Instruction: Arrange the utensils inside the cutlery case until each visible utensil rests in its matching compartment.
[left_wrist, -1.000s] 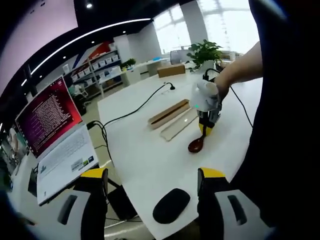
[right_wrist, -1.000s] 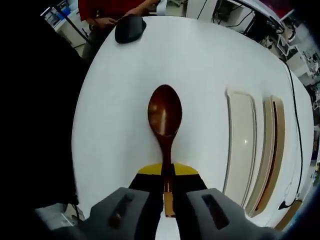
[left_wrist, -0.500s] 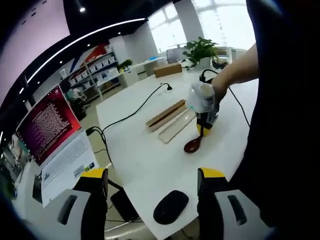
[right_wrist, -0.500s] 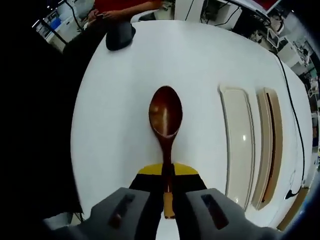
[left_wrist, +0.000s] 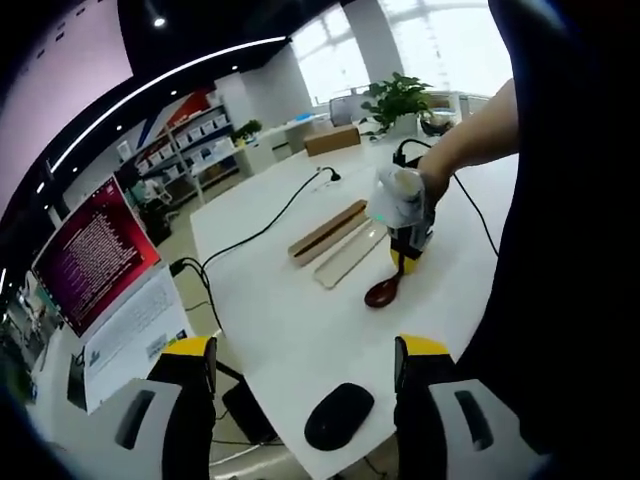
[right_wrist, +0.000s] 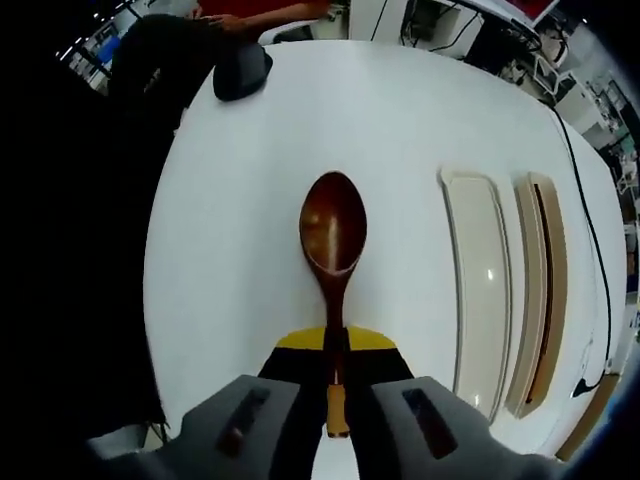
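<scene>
A dark brown wooden spoon points away from me over the white table, its handle pinched between the jaws of my right gripper, which is shut on it. To its right lie two long parts of the cutlery case: a cream tray and a wood-coloured piece. In the left gripper view the right gripper holds the spoon with its bowl low over the table, beside the cream tray and the wooden piece. My left gripper stands open near the table's edge.
A black mouse lies by the near edge, seen as the mouse in the right gripper view. A laptop with a red screen sits to the left. A black cable runs across the table. A plant stands at the far end.
The left gripper view has shifted slightly. The right gripper still holds the spoon in about the same place over the table.
</scene>
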